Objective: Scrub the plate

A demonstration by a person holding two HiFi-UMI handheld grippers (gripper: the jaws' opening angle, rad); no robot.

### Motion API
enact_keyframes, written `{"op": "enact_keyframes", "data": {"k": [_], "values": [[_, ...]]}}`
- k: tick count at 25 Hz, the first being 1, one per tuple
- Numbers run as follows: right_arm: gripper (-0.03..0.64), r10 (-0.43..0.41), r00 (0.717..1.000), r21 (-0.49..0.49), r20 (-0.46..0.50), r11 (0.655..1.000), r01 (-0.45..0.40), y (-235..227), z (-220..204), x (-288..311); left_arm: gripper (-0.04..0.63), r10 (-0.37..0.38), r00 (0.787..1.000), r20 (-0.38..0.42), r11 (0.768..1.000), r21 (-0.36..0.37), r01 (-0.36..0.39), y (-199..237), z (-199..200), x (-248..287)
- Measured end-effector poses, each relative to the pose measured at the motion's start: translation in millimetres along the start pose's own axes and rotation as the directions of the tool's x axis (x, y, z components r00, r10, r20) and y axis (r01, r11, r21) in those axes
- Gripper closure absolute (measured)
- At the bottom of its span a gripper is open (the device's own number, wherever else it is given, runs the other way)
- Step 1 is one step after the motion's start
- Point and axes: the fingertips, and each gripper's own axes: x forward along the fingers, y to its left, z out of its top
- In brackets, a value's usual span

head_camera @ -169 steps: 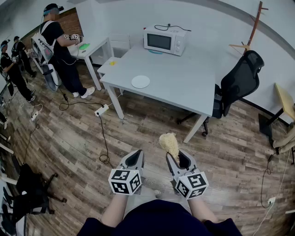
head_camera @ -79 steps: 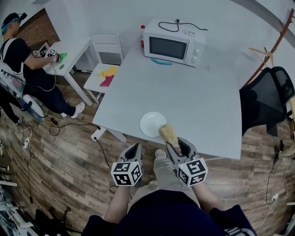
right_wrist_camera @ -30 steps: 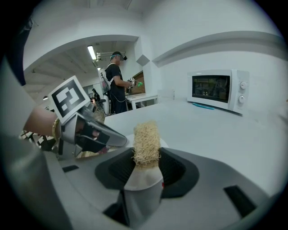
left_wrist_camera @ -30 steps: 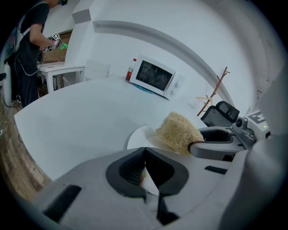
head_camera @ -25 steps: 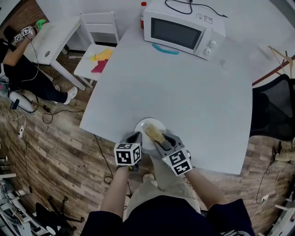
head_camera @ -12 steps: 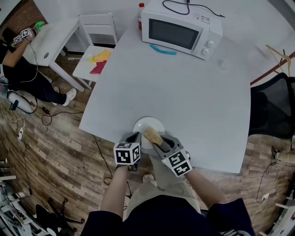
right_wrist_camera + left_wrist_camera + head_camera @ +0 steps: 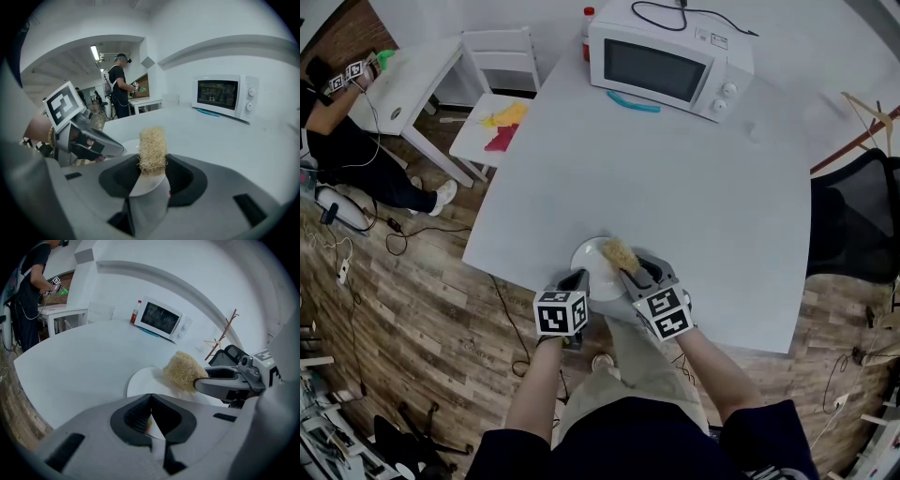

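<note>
A white plate [image 7: 592, 265] lies near the front edge of the white table [image 7: 675, 178]. My right gripper [image 7: 634, 269] is shut on a tan loofah scrubber [image 7: 619, 253], which rests on the plate's far right part. From the left gripper view, the scrubber [image 7: 184, 371] presses on the plate [image 7: 143, 380]. My left gripper [image 7: 578, 276] is shut with nothing between its jaws, its tips [image 7: 151, 395] at the plate's near left rim; contact cannot be judged. In the right gripper view the scrubber [image 7: 152, 147] stands up from the jaws [image 7: 152, 165], the plate [image 7: 128, 142] just beyond.
A microwave [image 7: 667, 58] stands at the table's far end, with a teal strip [image 7: 633, 101] before it and a red-capped bottle [image 7: 589, 19] beside it. A white chair [image 7: 502, 117] with coloured cloths stands left. A black office chair [image 7: 855, 220] is right. A person [image 7: 342, 141] works far left.
I walked up to the table from across the room. Over the last second the scrubber slid across the plate, away from me. The left gripper stayed at the rim.
</note>
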Motion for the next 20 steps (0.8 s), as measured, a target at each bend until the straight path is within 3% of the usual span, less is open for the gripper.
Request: {"op": "enact_keyframes", "data": {"k": [5, 20], "values": [[0.451, 0.001, 1.000, -0.017, -0.011, 1.000, -0.001, 4.2, -4.0, 0.5, 0.577, -0.002, 1.000, 0.006, 1.000, -0.013, 0.002, 0.8, 0.3, 0.2], [0.451, 0.116, 0.993, 0.004, -0.032, 0.993, -0.116, 56.8, -24.0, -15.5, 0.577, -0.022, 0.999, 0.024, 0.998, -0.052, 0.023, -0.7, 1.5, 1.2]]}}
